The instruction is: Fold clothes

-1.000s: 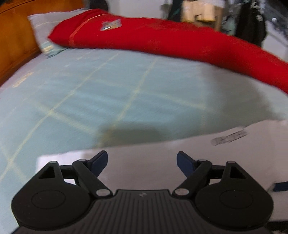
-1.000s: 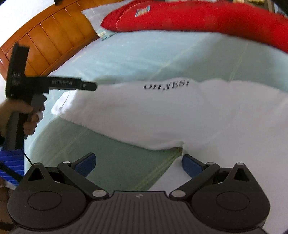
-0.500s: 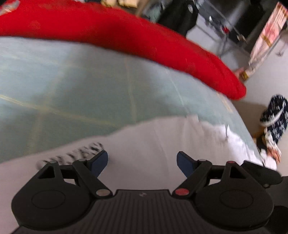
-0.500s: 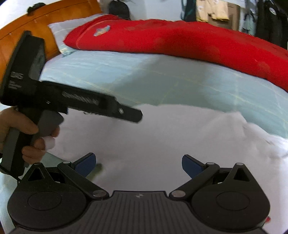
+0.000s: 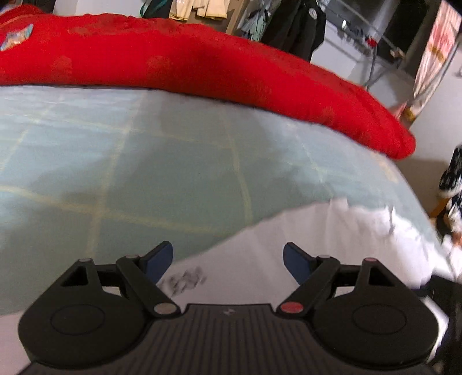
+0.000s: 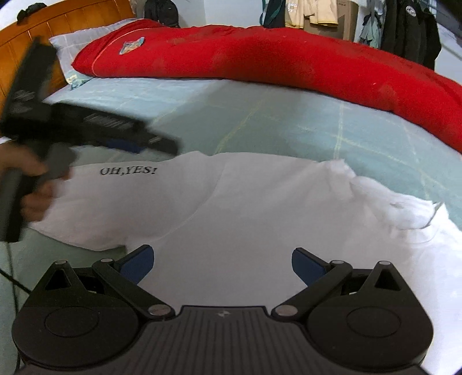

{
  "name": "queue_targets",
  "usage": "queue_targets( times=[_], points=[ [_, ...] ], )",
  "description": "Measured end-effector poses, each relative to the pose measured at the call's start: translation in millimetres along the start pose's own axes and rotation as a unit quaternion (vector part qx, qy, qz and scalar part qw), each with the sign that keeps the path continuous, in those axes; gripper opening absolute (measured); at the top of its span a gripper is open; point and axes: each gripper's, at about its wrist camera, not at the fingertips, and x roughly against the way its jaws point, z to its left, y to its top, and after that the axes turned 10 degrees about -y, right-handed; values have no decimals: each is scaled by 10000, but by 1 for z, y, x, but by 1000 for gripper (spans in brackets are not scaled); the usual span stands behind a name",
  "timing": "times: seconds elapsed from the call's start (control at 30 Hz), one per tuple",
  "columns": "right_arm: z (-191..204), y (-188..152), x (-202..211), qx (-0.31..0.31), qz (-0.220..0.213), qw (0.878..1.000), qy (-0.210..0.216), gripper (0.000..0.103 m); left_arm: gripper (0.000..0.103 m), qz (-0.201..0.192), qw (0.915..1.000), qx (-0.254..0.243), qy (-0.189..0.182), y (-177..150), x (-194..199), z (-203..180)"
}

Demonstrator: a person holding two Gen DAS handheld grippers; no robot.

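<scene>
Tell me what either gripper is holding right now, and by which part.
Nothing. Both the left gripper and right gripper are open above the white T-shirt, with nothing between their fingers.

One readable print on the shirt

"OH,YES!" stands in dark italic capitals on the white T-shirt [image 6: 231, 219], near its left end on the bed; the left wrist view shows the same print only as a blur.

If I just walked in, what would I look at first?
Probably the big red blanket bunched along the far side of the bed. Next, the white shirt spread on the pale green sheet nearer the cameras, with black letters reading "OH,YES!". The wooden headboard stands at the far left end.
</scene>
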Motion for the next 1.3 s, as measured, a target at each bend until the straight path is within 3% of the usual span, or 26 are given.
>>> queue_targets(
  times=[0.1, 0.23, 0.37, 0.6, 0.73, 0.93, 1.3],
  points=[
    [-6, -1, -2, -68, 22, 9998, -164, 103, 84, 147, 9980, -228, 575, -21, 20, -7],
    [-16, -5, -11, -292, 216, 9986, -376, 103, 87, 458, 9891, -496, 1311, -57, 20, -14],
    [-18, -9, -31, -485, 467, 9966, -469, 103, 103, 441, 9880, -285, 1455, -63, 15, -4],
    [-12, -17, -35, -375, 315, 9969, -622, 103, 102, 463, 9865, -8, 1571, -52, 9, -2],
    [-21, -7, -31, -283, 389, 9981, -390, 103, 102, 344, 9841, -5, 1744, -47, 13, -17],
    [-66, -8, 5, -434, -125, 9980, -437, 103, 102, 234, 9844, -378, 1701, -40, 6, -78],
    [-221, -54, 36, -937, 38, 9815, -1668, 103, 102, 637, 9883, -1072, 875, -45, -69, -204]
  ],
)
